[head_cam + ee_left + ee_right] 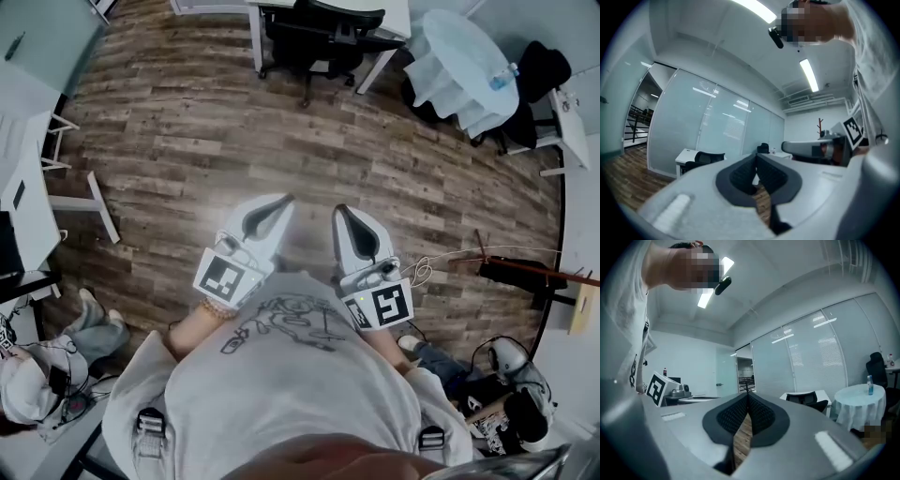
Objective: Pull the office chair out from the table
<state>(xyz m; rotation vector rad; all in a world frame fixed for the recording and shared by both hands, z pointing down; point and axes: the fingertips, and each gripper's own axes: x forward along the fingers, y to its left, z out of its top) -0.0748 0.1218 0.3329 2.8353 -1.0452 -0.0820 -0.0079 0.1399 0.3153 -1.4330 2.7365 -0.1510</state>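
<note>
Black office chair (323,33) on a wheeled base sits at the upper middle of the head view. It is pushed in at the white desk (401,13), between the desk's legs. By that placement I judge that the pull has not begun. A wide stretch of brown wood-plank floor (187,141) lies between the person and the chair, so both tools are well apart from it.

The grey-white left tool (284,201), with a marker cube at its rear, and the matching right tool (338,210) sit side by side in the middle of the frame. They are held close to the person's grey shirt and point level toward the chair. Each has its jaws pressed together on nothing. In the left gripper view the dark ribbed pads (743,176) meet at the tip, and in the right gripper view the pads (731,416) do the same. It looks to me like a carrying pose, closed and tucked in because nothing here is within reach to grip.

The job, as I see it, calls for crossing the floor and opening a tool onto the backrest or an armrest. A round table draped in white cloth (464,66) stands at the upper right beside the desk. The open floor toward the person looks like the sensible way out for the chair.
</note>
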